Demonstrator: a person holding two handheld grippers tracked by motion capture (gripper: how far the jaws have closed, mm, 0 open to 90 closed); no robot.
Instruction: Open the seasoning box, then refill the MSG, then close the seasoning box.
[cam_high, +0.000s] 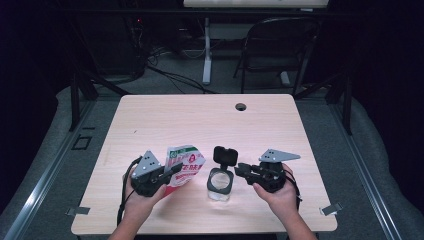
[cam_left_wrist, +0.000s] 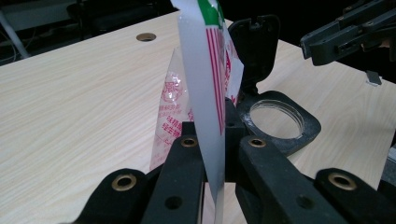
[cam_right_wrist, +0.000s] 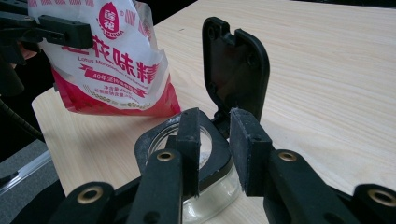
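Left gripper view – left gripper (cam_left_wrist: 212, 140) pinches glossy bag (cam_left_wrist: 205, 84); right gripper (cam_right_wrist: 212, 135) part-open, empty.

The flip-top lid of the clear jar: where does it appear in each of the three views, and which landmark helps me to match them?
High view: the black lid stands open, just right of centre, behind the jar.
Left gripper view: upper middle, partly behind the held packet.
Right gripper view: upper centre, above the jaws.
Shared landmark: the red and white packet, always beside the lid.
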